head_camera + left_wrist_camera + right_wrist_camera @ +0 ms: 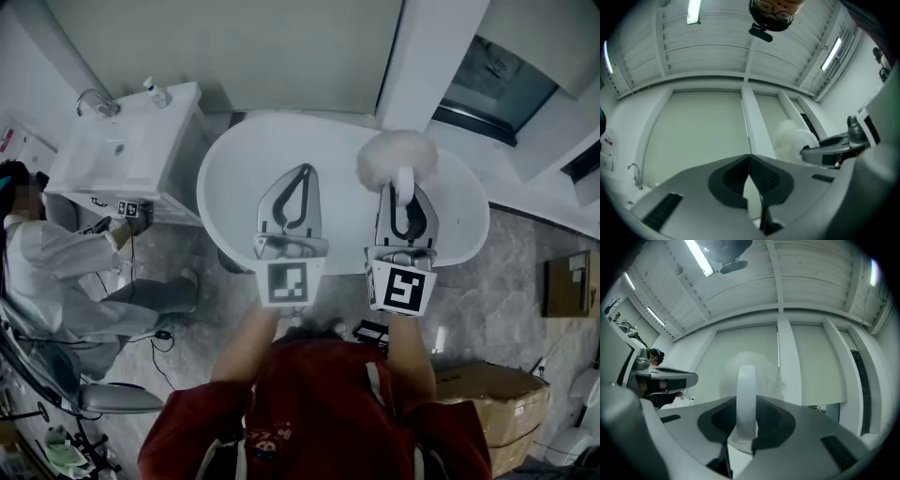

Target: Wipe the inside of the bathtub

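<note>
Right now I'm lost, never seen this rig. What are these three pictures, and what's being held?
There is no robot here. A person in a red top holds a hand-held two-jaw gripper in each hand; the marker cubes are parts of those grippers.

The head view comes from a camera on the person's head, looking steeply down. The other two views come from cameras riding on each gripper, looking along its jaws.

Below the grippers is a white bathtub. The left gripper has its jaws together with nothing between them. The right gripper is shut on the handle of a fluffy white duster, whose head is over the tub near its far rim. Whether it touches the tub cannot be told.

Around it are a washbasin at the left, a second person seated beside it, and a cardboard box at the right.
</note>
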`<state>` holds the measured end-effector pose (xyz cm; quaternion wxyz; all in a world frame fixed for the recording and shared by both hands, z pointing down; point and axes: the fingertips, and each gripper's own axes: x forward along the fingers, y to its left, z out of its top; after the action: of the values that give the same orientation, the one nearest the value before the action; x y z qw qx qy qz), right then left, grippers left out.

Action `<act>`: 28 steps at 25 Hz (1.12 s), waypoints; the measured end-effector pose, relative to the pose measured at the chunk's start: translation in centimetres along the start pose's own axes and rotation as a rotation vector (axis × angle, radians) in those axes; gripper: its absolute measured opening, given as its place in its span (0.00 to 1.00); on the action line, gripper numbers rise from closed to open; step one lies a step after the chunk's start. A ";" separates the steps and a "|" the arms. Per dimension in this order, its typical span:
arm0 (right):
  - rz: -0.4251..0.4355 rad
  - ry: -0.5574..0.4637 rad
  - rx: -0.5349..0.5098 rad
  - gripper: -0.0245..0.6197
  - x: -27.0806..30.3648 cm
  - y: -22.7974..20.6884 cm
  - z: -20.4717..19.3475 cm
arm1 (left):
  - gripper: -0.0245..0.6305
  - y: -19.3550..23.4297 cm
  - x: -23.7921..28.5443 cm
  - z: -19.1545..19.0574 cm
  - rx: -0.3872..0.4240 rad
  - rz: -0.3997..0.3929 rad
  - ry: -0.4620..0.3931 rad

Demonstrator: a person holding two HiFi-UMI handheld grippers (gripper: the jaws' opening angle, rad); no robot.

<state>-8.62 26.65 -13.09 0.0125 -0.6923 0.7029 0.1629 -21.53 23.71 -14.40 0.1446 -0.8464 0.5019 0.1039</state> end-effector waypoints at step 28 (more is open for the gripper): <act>0.142 0.049 0.137 0.18 2.0 -1.6 -6.1 | 0.06 -2.1 1.2 -3.4 0.087 0.091 0.030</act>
<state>-5.89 23.18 -8.17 0.0310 -0.6419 0.7599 0.0982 -19.05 22.50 -11.30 0.1689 -0.8172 0.5458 0.0758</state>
